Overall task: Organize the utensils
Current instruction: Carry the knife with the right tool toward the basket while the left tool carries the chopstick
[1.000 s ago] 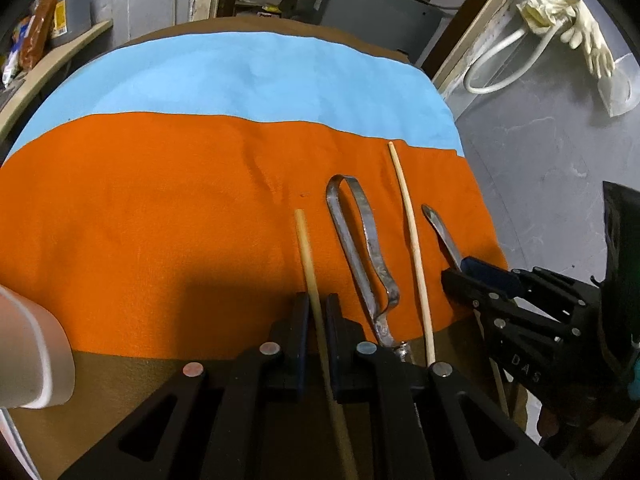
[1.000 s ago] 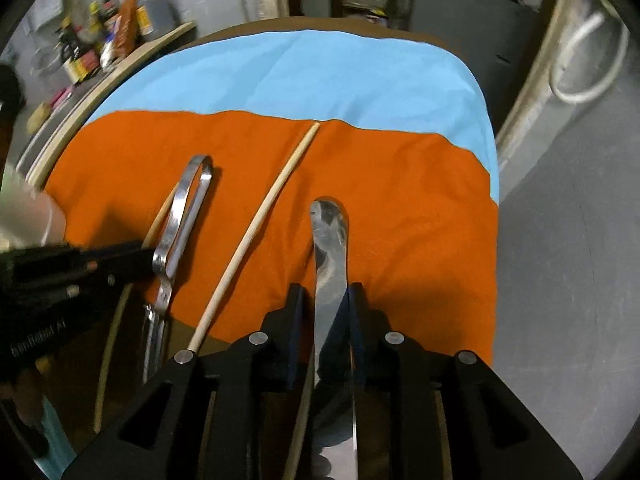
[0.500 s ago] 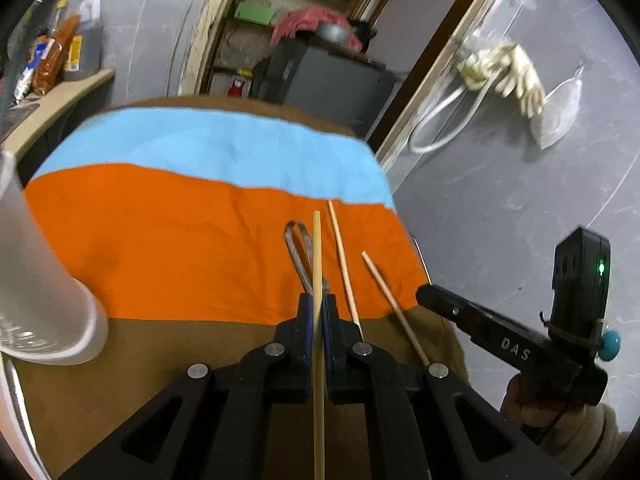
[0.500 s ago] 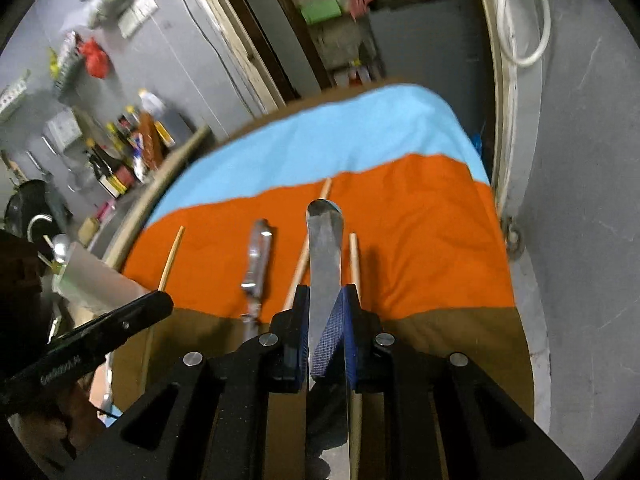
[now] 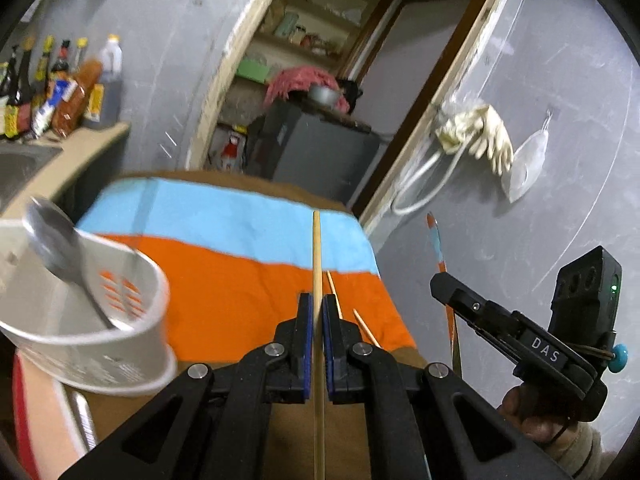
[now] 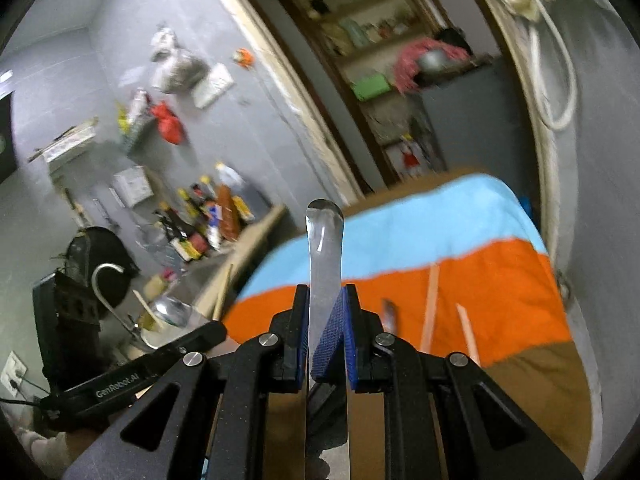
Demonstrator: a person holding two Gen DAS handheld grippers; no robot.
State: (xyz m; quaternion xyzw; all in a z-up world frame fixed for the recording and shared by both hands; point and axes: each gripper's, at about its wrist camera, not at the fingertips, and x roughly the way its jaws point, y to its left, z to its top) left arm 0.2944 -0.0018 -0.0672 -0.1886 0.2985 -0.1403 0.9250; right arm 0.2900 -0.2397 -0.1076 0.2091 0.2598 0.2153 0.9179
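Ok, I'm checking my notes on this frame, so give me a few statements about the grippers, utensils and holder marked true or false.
1. The left gripper is shut on a wooden chopstick. True.
2. The right gripper holds nothing. False: a flat metal utensil handle sits between its jaws.
3. The white utensil holder already has a metal spoon in it. True.
4. No chopsticks remain on the orange cloth. False: two chopsticks lie there.
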